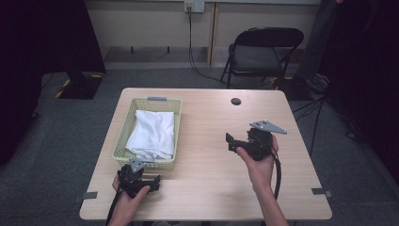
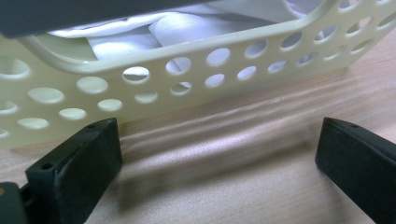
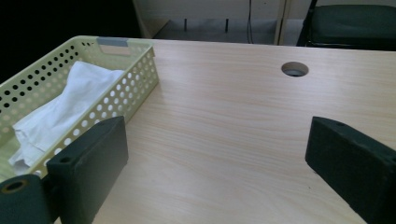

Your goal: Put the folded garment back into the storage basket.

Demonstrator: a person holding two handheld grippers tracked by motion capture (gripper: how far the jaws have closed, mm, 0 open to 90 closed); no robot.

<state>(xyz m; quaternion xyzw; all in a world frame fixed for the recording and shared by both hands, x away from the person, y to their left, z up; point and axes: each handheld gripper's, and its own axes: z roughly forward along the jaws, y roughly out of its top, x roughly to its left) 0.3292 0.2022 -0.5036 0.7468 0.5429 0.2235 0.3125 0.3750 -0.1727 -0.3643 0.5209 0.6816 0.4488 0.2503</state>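
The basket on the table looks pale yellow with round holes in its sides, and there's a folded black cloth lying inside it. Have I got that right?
Nearly. The basket is pale yellow with round holes in its sides, and a folded cloth lies inside it, but that cloth is white, not black. The high view shows it plainly, and so does the right gripper view.

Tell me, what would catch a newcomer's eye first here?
Probably the pale yellow basket with holes on the table's left side, holding crumpled white cloth. Then the two black hand-held grippers: the left gripper just in front of the basket, the right gripper raised over bare wooden table, both open.
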